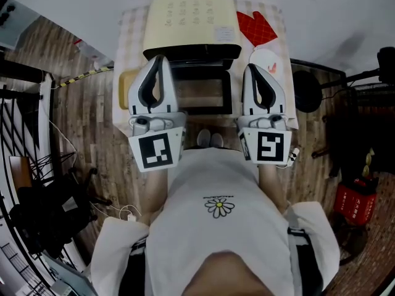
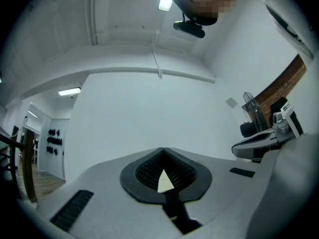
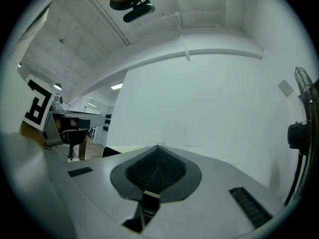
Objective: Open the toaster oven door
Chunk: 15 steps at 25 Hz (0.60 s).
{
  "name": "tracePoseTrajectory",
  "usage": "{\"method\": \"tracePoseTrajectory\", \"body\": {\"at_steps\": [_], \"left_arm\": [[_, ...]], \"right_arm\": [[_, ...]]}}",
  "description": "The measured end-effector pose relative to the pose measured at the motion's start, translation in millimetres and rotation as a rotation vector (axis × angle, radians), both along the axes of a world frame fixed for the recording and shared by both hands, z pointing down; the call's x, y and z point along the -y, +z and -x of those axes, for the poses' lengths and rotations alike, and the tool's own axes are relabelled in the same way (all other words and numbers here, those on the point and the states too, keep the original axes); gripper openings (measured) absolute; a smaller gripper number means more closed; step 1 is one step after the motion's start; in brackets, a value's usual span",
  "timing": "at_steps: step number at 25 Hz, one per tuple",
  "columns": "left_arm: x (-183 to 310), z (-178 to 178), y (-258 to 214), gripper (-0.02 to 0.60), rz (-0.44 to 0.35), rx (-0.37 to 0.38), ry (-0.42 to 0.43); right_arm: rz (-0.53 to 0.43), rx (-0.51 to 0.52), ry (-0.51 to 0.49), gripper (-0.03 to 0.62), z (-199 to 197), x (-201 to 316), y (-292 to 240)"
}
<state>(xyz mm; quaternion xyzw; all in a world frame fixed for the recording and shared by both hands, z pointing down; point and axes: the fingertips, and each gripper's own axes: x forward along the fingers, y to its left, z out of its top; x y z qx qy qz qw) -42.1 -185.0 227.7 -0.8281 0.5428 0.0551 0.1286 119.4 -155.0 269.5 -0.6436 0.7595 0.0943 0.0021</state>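
The toaster oven has a cream top and stands on a small table with a checked cloth. Its black glass door faces me. I cannot tell from above whether the door stands ajar. My left gripper is shut and empty, held in the air in front of the oven's left side. My right gripper is also shut and empty, at the oven's right side. Neither touches the oven. Both gripper views look up at a white wall and ceiling, past closed jaws of the left gripper and the right gripper.
A red oven mitt lies on the table right of the oven, with a white item below it. A yellow object sits at the oven's left. A black fan and a red box stand at the right.
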Motion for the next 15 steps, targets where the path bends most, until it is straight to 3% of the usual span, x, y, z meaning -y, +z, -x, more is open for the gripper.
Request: {"method": "tracePoseTrajectory", "body": {"at_steps": [15], "left_arm": [[9, 11, 1, 0.017, -0.005, 0.000, -0.011]], "right_arm": [[0.009, -0.020, 0.013, 0.009, 0, 8, 3]]}}
